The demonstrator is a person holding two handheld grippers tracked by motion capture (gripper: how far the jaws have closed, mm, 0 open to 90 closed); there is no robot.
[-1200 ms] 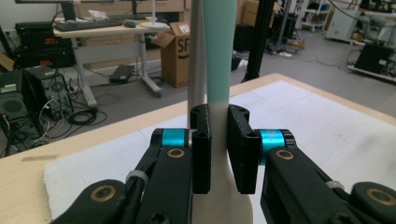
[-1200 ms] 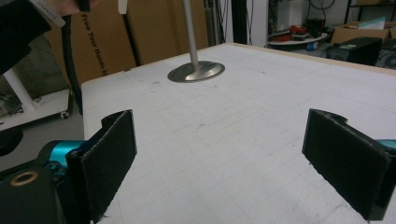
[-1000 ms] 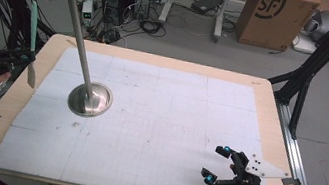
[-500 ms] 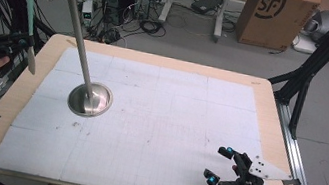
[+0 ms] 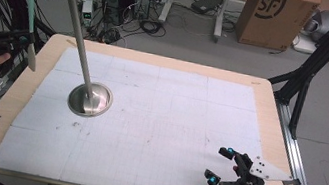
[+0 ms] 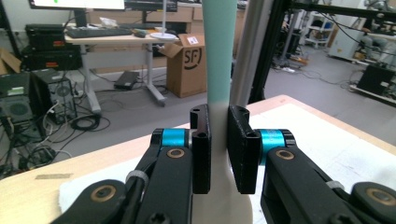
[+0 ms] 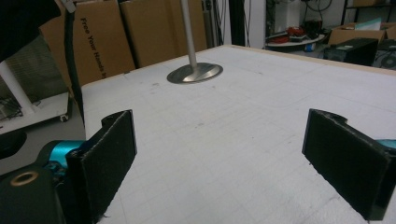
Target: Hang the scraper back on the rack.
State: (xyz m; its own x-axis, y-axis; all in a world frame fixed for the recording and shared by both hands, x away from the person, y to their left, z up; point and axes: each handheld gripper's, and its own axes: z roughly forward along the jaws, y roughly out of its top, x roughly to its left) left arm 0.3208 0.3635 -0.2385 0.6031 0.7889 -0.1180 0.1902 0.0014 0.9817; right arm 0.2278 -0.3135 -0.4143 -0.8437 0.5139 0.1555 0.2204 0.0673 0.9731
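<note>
Pale mint-green plastic above, off-white below: a slim two-tone utensil [image 5: 31, 24], long and smooth, pinched in the left hand-held gripper [image 5: 13, 42]. Looks like a thin handle widening toward a whitish lower end; exact kind of utensil hard to tell. Long axis close to upright, leaning slightly, green end up, white end down. In the left gripper view, same utensil [image 6: 219, 51] rising straight out of the two black pads, green shaft running off the top edge, cream part flaring out below the pads. Jaws nearly closed, pads pressed on both sides right where the colour changes from green to white.

Taking the steel stand [image 5: 86, 72] as landmark: utensil held up in the air well to the left of the stand's pole, over the left edge of the bench [image 5: 261, 106], lower tip at about mid-height of the pole, not touching bench or stand. Stand itself with a round metal base on the white gridded mat, tall thin pole, ring and ball at the top.

Right hand-held gripper [image 5: 223, 168] well apart from the stand, toward the near right corner of the bench, low over the mat. Jaws spread wide, nothing between the pads; in the right gripper view, stand base [image 7: 194, 73] seen far ahead between them.
</note>
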